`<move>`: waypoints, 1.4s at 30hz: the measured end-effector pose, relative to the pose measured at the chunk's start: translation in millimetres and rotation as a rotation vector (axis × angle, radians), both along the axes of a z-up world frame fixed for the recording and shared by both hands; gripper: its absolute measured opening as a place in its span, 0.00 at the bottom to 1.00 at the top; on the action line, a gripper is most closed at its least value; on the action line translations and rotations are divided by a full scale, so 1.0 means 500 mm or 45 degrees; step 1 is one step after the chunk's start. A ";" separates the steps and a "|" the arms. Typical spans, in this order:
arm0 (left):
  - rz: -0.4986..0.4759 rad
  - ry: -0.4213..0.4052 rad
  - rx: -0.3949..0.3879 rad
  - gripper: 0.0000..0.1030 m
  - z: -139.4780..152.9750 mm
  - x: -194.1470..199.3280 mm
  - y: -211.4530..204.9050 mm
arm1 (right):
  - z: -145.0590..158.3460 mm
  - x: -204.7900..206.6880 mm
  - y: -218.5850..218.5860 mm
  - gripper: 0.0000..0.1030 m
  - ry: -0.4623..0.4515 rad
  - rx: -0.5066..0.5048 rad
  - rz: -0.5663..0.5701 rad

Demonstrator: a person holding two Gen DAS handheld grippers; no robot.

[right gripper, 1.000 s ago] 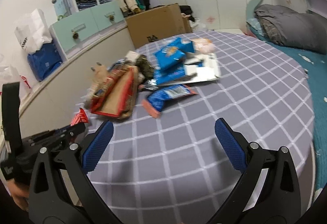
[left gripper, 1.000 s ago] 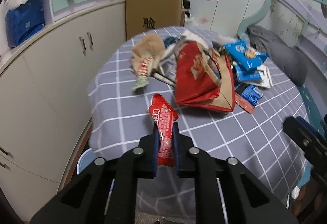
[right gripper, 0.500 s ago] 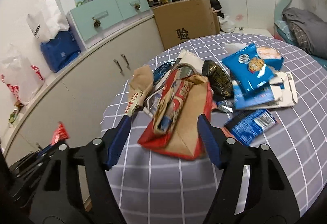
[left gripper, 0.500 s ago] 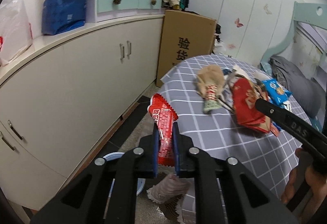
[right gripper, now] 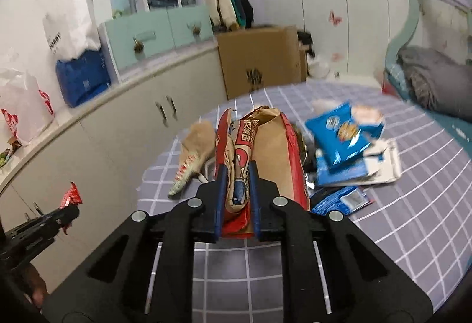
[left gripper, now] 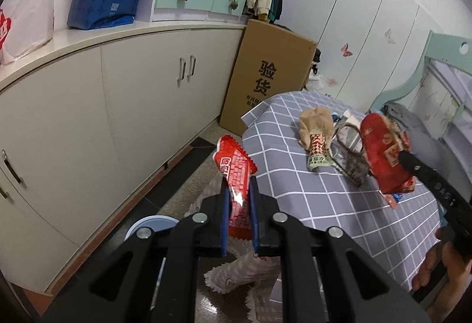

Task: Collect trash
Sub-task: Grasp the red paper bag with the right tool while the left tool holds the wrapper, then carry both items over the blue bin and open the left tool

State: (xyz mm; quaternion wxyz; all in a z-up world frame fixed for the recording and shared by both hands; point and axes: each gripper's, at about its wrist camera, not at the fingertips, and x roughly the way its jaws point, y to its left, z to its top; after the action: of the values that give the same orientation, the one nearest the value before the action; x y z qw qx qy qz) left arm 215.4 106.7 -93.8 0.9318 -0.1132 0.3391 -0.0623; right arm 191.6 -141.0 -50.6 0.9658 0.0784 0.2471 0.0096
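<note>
The right gripper, wide open over the table a second ago, is now closing its jaws on the red-and-brown paper bag, whose near edge sits between the pads; the bag appears raised off the checked tablecloth, though blur makes this uncertain. The left gripper has swung away from the table and stays clamped on the red wrapper, now over the floor beside the cabinets. Both pieces of trash are therefore secured; a blue-rimmed bin shows below. The wrapper's long axis runs along the fingers, its free end pointing up and forward. The bag's long axis likewise extends away from the right jaws, open mouth farthest.
</note>
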 end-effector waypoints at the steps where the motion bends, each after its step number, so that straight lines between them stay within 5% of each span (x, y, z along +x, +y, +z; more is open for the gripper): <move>1: 0.002 -0.006 -0.016 0.11 0.001 -0.006 0.007 | 0.010 -0.012 0.005 0.14 -0.021 0.013 0.018; 9: 0.125 0.029 -0.041 0.11 -0.027 -0.047 0.098 | 0.045 -0.062 0.182 0.14 -0.048 0.010 0.390; 14: 0.281 0.144 -0.022 0.11 -0.094 -0.061 0.200 | -0.042 -0.053 0.366 0.14 0.066 -0.063 0.639; 18: 0.364 0.269 0.026 0.11 -0.169 -0.050 0.262 | -0.167 -0.011 0.479 0.14 0.226 -0.105 0.743; 25: 0.355 0.525 0.032 0.11 -0.344 0.038 0.298 | -0.376 0.078 0.535 0.14 0.504 -0.157 0.731; 33: 0.250 0.713 -0.004 0.14 -0.487 0.156 0.261 | -0.504 0.137 0.503 0.14 0.623 -0.211 0.601; 38: 0.232 0.752 -0.060 0.49 -0.529 0.187 0.254 | -0.539 0.141 0.494 0.14 0.641 -0.213 0.564; 42: 0.252 0.766 -0.077 0.53 -0.537 0.185 0.270 | -0.554 0.152 0.497 0.14 0.659 -0.201 0.564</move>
State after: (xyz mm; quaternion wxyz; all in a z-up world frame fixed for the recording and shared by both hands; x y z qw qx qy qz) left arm 307.7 241.7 -362.2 0.7875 -0.1865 0.5849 0.0549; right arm 267.6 107.5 -327.4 0.8486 -0.0523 0.4948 0.1795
